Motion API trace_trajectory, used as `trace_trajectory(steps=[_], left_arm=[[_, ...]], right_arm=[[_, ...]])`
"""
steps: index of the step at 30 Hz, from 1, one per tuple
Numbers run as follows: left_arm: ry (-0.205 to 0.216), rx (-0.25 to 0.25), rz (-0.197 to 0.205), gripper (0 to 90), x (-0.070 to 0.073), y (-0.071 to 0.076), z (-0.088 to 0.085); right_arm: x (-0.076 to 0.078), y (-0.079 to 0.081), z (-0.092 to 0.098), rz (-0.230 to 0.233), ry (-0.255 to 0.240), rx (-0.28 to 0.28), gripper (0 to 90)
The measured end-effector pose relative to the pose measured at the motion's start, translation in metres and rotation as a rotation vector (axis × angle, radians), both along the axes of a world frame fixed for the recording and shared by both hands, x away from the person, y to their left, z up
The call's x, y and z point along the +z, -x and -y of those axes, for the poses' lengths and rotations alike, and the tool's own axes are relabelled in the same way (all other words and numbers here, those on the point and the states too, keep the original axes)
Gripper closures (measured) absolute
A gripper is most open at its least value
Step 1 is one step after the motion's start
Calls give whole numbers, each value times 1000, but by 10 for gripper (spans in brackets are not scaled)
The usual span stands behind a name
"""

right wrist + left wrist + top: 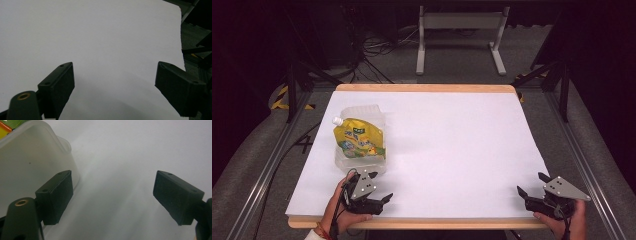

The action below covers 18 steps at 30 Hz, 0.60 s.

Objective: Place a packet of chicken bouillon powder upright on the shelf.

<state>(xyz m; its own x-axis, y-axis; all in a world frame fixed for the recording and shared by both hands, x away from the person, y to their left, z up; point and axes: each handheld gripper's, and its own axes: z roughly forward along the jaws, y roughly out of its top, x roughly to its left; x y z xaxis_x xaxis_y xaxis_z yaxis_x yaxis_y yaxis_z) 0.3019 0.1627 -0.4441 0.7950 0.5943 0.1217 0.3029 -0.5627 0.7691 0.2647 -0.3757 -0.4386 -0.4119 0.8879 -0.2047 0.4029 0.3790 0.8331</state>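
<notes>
The left gripper, jaws spread and empty, lies low just in front of the clear tub, which carries the yellow pouch. Well right of the tub, the right gripper rests released, angled inward.

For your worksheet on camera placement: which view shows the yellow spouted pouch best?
The high view: the whole yellow spouted pouch lies in the clear plastic container, white cap visible. The left gripper view catches just a coloured corner; the right gripper view faces bare white table.

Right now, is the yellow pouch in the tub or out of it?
In: the yellow pouch lies tilted inside the clear tub, spout past its rim.
</notes>
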Motion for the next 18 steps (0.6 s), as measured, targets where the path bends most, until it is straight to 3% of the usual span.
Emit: trace_trajectory(steps=[18], left_arm=[[-7,0,-13,169,-3,-3,1]], right_arm=[[-1,-1,-2,4,8,8,163]])
